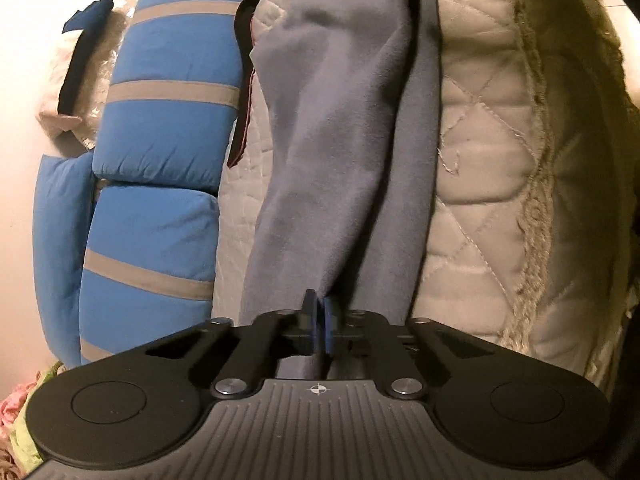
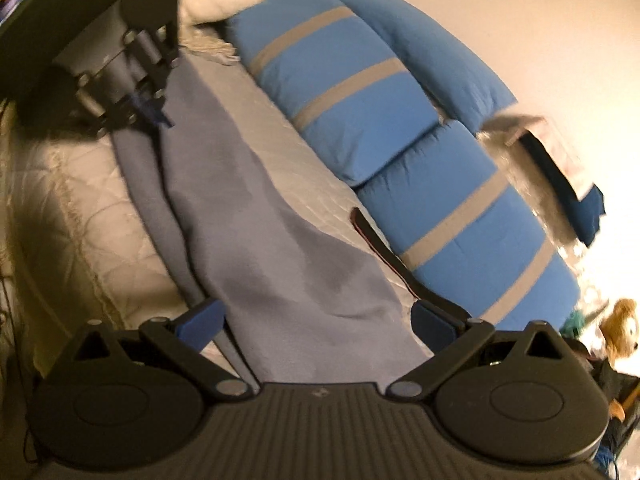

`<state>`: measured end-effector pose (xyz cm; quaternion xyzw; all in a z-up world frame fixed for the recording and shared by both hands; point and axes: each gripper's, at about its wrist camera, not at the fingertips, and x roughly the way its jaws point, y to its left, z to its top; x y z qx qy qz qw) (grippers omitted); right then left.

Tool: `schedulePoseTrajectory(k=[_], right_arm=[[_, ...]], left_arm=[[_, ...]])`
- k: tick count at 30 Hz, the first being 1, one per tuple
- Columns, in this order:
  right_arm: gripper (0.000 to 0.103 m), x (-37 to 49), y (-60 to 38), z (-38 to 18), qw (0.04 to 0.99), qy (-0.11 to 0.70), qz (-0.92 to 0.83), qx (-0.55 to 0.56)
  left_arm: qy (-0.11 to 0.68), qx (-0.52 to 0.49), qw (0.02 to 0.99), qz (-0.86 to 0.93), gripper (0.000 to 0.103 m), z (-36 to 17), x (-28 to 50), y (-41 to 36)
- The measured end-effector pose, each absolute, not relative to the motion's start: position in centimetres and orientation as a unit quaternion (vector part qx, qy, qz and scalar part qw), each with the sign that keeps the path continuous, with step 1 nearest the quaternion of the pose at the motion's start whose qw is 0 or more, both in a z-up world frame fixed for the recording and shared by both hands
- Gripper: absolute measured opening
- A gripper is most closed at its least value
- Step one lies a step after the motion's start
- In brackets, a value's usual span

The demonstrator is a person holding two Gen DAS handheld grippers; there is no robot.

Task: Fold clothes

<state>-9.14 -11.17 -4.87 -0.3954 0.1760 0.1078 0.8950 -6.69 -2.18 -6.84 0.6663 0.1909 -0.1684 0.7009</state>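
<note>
A grey-blue garment lies stretched lengthwise over a cream quilted bed cover. My left gripper is shut on one end of it, blue pads pinched on a bunched fold. In the right wrist view the same garment runs from my right gripper up to the left gripper at the far end. The right gripper stands open, its blue fingers spread either side of the cloth's near end, with nothing pinched. A dark strap lies beside the garment.
Blue pillows with grey stripes line the bed beside the garment, seen also as blue pillows in the right view. A dark folded item lies beyond them. A stuffed toy sits at the right edge. The quilt's fringed border runs along the bed.
</note>
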Motion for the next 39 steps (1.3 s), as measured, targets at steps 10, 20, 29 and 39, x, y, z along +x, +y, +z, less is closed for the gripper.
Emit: schedulePoseTrajectory(k=[10,20,29,39], right_arm=[[0.102,-9.1,-11.3,-4.6,0.895,0.184,0.138,-0.382],[0.102,-9.3,-10.8,-5.7,0.876,0.173,0.140,-0.428],[0.070,-9.4,-9.7,-7.3,0.834,0.162,0.146,-0.507],[0.011,-9.7,-9.5,-7.9,0.812,0.185,0.160,-0.529]], left_arm=[[0.202,0.657,0.701,-0.192,0.002,-4.4,-8.7,-1.4],[0.227,0.674,0.674,-0.200,0.002,-4.6,-9.2,-0.8],[0.232,0.647,0.700,-0.194,0.002,-2.6,-8.4,-0.7],[0.246,0.649,0.689,-0.210,0.002,-3.7,-9.1,-0.9]])
